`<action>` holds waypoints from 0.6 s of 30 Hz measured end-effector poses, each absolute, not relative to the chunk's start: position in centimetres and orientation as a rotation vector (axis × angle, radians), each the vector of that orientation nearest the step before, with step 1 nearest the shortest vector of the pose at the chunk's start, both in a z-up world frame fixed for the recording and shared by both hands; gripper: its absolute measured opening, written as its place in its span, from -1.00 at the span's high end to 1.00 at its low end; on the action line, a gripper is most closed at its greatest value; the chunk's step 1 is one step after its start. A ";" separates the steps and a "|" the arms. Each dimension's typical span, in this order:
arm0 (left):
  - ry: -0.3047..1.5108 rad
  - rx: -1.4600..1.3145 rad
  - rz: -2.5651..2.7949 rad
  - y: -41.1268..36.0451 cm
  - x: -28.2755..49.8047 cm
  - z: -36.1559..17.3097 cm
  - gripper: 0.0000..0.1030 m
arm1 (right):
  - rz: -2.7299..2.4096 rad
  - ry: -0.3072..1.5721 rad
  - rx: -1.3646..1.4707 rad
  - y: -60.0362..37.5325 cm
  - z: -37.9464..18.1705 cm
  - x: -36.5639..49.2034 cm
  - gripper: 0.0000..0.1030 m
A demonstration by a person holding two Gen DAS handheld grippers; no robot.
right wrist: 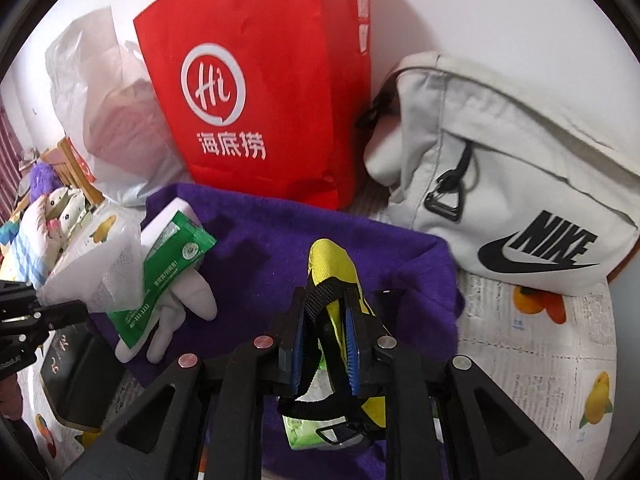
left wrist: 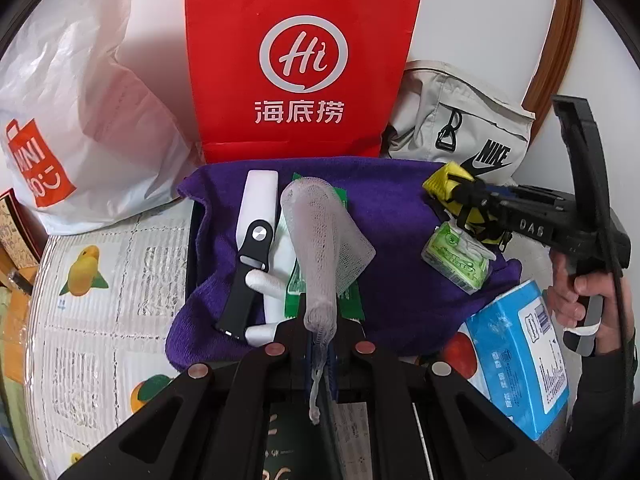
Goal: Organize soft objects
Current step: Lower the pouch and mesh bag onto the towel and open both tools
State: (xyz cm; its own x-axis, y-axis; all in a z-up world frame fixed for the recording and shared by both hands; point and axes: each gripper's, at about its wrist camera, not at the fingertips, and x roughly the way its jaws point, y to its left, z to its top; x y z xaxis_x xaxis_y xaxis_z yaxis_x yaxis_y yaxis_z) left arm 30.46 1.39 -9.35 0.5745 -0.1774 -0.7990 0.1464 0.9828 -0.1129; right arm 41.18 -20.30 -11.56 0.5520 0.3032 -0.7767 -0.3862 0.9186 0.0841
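A purple cloth lies spread over a dark box. My left gripper is shut on the tail of a white mesh net, which stands up over a green packet and a white glove-like piece. In the right wrist view the net hangs at the left. My right gripper holds a yellow pouch with a black strap between its blue pads, just above the cloth. Seen from the left, that gripper and pouch hover over a green tissue pack.
A red paper bag, a white plastic bag and a pale Nike bag stand along the wall behind the cloth. A black watch strap lies on the cloth. A blue tissue pack sits on the fruit-print tablecloth.
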 end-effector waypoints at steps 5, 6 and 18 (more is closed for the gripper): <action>0.942 -0.026 -0.199 0.9 31.3 -9.3 0.87 | 0.432 0.915 -0.104 -19.9 -12.2 41.1 0.52; 0.943 -0.024 -0.201 0.7 31.4 -9.3 0.87 | 0.439 0.921 -0.103 -19.9 -12.2 41.1 0.45; 0.971 -0.014 -0.232 -1.5 33.2 -10.1 0.86 | 0.458 0.877 -0.021 -21.9 -10.8 39.3 -0.43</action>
